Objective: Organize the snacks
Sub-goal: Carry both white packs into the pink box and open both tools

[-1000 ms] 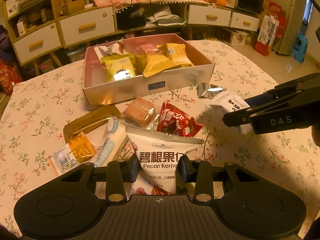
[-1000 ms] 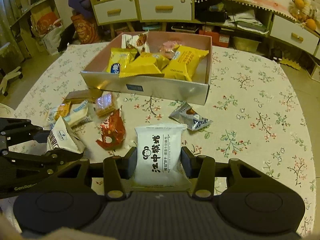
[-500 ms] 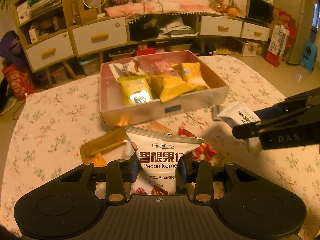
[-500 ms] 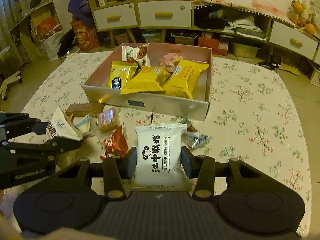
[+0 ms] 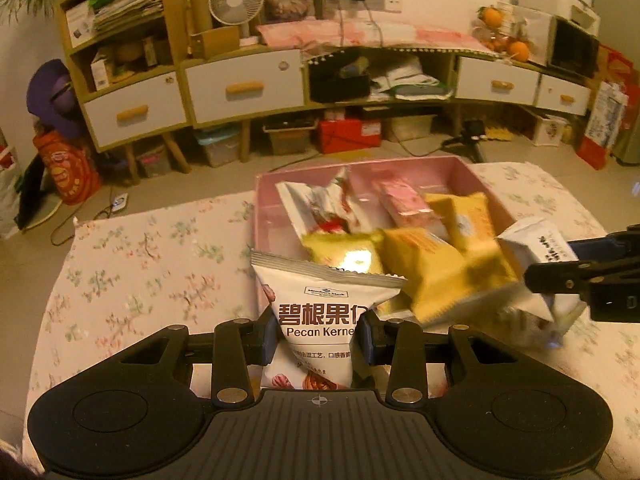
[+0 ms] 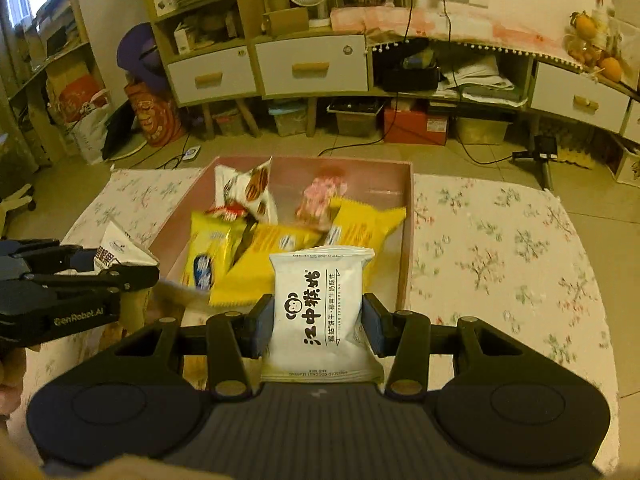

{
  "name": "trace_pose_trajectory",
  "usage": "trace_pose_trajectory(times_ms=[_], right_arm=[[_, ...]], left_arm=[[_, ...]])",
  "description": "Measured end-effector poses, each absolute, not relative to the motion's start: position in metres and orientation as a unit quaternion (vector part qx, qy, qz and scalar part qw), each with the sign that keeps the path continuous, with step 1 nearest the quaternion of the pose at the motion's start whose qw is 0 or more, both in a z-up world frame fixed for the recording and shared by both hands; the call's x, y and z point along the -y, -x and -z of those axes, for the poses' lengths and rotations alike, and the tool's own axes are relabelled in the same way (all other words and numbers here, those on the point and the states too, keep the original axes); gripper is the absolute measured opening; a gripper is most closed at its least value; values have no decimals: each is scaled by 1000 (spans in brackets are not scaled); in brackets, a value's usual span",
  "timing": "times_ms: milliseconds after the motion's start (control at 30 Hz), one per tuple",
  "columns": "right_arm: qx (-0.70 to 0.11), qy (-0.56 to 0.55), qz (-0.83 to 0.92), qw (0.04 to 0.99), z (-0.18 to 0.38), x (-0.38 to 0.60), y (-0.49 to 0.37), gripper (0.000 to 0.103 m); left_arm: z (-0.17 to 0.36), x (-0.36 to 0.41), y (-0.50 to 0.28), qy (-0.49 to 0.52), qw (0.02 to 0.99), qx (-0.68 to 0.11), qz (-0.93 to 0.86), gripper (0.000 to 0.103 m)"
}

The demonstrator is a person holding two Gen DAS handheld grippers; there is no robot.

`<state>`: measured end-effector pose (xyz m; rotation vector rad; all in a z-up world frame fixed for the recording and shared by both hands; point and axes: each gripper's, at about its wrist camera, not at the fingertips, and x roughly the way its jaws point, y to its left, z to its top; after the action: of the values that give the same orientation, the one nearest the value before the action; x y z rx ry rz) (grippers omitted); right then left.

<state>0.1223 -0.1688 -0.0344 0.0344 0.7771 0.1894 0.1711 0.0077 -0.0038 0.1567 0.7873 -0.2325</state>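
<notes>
Left wrist view: left hand-held gripper (image 5: 318, 334) clamps pecan kernel packet (image 5: 320, 316), hiding pink box (image 5: 400, 168)'s near wall; right hand-held gripper (image 6: 318, 326) grips white biscuit packet (image 6: 320, 312), contents apparently blurred.

Pink box (image 6: 408, 240): near half blocked by yellow packets (image 6: 280, 256); bare floor open at 1 o'clock, beyond them. Desk (image 6: 500, 260) at 3 o'clock clear.

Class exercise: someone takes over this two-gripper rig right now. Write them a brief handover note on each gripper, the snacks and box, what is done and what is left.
Left gripper: shut on the pecan kernel bag, held at the pink box's near edge.
Right gripper: shut on the white biscuit packet, held over the box.
Done: yellow packets, a pink packet and a white-and-red packet already lie inside.
Left: release both held snacks into the box. Other loose snacks are not in view now.
</notes>
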Motion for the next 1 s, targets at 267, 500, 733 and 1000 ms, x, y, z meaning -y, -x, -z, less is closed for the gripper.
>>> trace_pose_trajectory(times_ms=[267, 500, 733, 1000], right_arm=[[-374, -29, -88, 923, 37, 163, -152, 43], [-376, -47, -81, 922, 38, 160, -168, 43], [-377, -47, -71, 922, 40, 156, -173, 43], [-374, -54, -71, 923, 39, 154, -175, 43]], left_arm=[[14, -5, -204, -80, 916, -384, 81, 36], [20, -1, -219, -81, 915, -389, 72, 36], [22, 0, -226, -76, 911, -399, 71, 38], [22, 2, -228, -81, 908, -405, 68, 38]])
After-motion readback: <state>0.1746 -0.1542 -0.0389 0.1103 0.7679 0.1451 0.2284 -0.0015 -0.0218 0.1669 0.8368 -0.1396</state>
